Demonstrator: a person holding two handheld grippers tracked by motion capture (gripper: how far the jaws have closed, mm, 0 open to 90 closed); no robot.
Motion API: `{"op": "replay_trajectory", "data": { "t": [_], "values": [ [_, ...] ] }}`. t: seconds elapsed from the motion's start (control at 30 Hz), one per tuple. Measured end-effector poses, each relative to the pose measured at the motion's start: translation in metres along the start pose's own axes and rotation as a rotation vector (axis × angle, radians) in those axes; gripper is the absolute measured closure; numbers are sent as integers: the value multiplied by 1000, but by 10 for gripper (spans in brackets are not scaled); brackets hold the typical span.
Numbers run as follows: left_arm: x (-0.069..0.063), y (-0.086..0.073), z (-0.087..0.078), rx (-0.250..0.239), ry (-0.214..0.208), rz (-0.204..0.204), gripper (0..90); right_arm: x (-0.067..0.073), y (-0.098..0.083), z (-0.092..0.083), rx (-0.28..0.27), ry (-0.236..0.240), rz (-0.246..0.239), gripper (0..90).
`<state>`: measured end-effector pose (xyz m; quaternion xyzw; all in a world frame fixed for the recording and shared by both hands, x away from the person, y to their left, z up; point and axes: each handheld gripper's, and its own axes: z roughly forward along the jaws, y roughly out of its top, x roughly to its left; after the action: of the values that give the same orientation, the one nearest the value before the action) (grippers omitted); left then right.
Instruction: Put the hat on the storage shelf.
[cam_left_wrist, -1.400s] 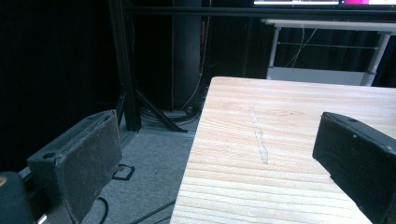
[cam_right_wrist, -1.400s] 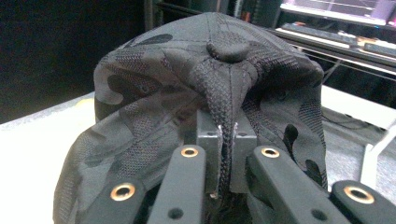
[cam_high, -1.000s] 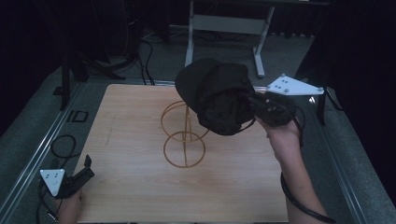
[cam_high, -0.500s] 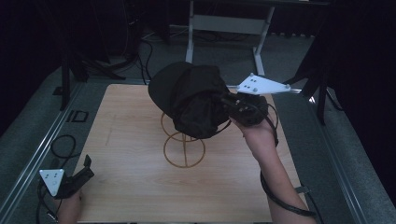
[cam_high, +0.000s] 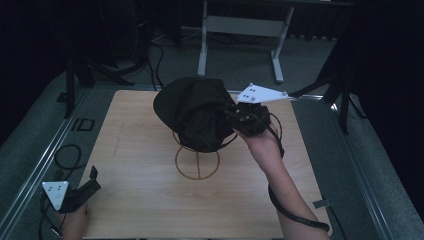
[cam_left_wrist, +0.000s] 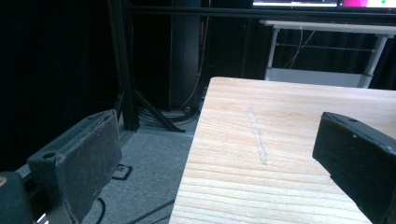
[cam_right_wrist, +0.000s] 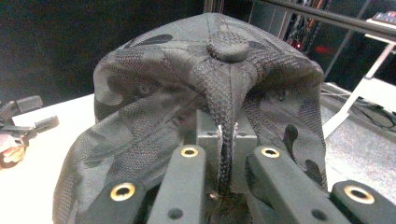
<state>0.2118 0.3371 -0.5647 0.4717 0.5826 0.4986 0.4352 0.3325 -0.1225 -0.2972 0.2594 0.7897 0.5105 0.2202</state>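
A black cap (cam_high: 192, 112) hangs over the top of a gold wire stand (cam_high: 197, 164) at the middle of the wooden table (cam_high: 135, 150). My right gripper (cam_high: 235, 116) is shut on the cap's fabric from the right side. In the right gripper view a fold of the cap (cam_right_wrist: 219, 84) is pinched between the two pads, with the crown button facing the camera. My left gripper (cam_high: 90, 182) rests at the table's near left corner, jaws open and nothing between them. In the left gripper view its fingers (cam_left_wrist: 88, 158) frame the table's left edge.
A white metal frame (cam_high: 240, 25) stands on the floor beyond the table. Black tripod legs (cam_high: 80, 75) stand at the far left and a dark stand (cam_high: 345, 85) at the right. Cables (cam_high: 65, 155) lie on the floor by the left edge.
My right gripper has carried the cap leftward and a little lower, from beside the wire stand to over its top. The left gripper has stayed in place.
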Motion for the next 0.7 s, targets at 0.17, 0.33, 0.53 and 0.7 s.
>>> {"op": "replay_trajectory", "data": {
  "t": [0.17, 0.33, 0.53, 0.7],
  "values": [
    [0, 0, 0, -1, -1, 0, 18, 0, -8, 9, 25, 12, 9, 866],
    [0, 0, 0, -3, -3, 2, 18, -1, -16, 19, 52, 21, 26, 865],
    [0, 0, 0, -4, -5, 0, 18, -1, -29, 28, 74, 20, 42, 862],
    [0, 0, 0, -4, -7, 0, 18, -1, -35, 32, 69, 23, 56, 822]
  ]
}}
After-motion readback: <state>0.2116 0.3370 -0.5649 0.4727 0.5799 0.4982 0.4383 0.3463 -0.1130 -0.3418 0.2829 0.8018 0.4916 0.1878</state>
